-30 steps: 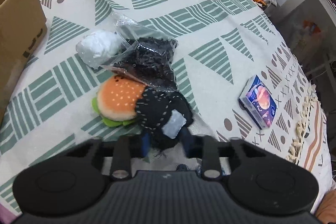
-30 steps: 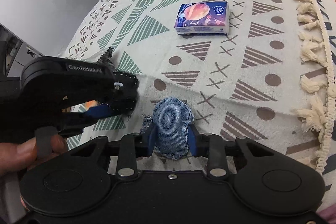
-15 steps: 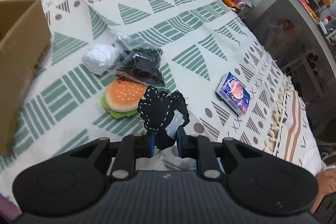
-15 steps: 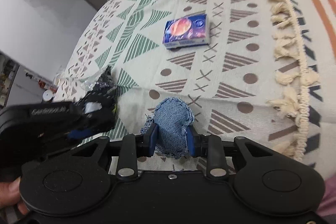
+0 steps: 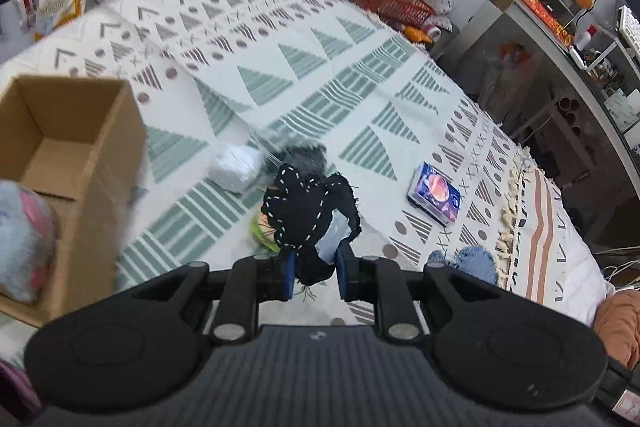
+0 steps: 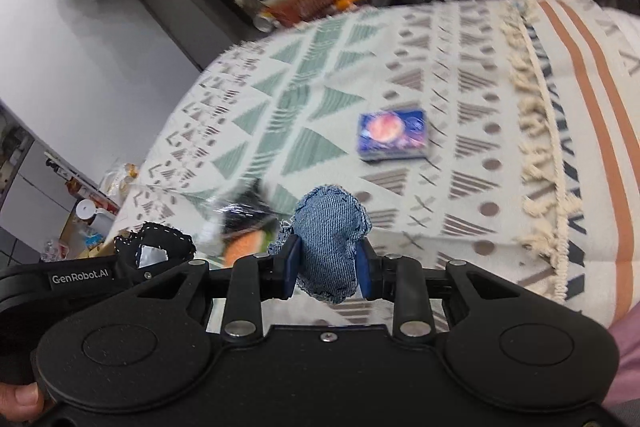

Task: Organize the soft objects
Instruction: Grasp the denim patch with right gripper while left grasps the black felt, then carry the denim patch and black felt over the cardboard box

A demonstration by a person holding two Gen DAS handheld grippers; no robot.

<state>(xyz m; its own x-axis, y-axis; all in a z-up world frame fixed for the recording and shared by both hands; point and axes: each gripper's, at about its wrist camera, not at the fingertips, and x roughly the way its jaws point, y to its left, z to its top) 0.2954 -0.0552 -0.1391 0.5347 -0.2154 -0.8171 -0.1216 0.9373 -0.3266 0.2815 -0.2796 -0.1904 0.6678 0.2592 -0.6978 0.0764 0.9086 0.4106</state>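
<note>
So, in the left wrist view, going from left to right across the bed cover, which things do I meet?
cardboard box → white bundle → black stitched toy, held in the left tongs → blue packet

Open cardboard box (image 5: 86, 163), half empty.

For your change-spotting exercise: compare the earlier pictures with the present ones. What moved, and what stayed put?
Both claws rose off the cloth with their loads: the left claw lifted the black pouch, the right claw lifted the denim pouch. The box came into fuller view. Unchanged: both grips shut, and the tissue pack, white bundle and burger toy lie on the cloth.
</note>
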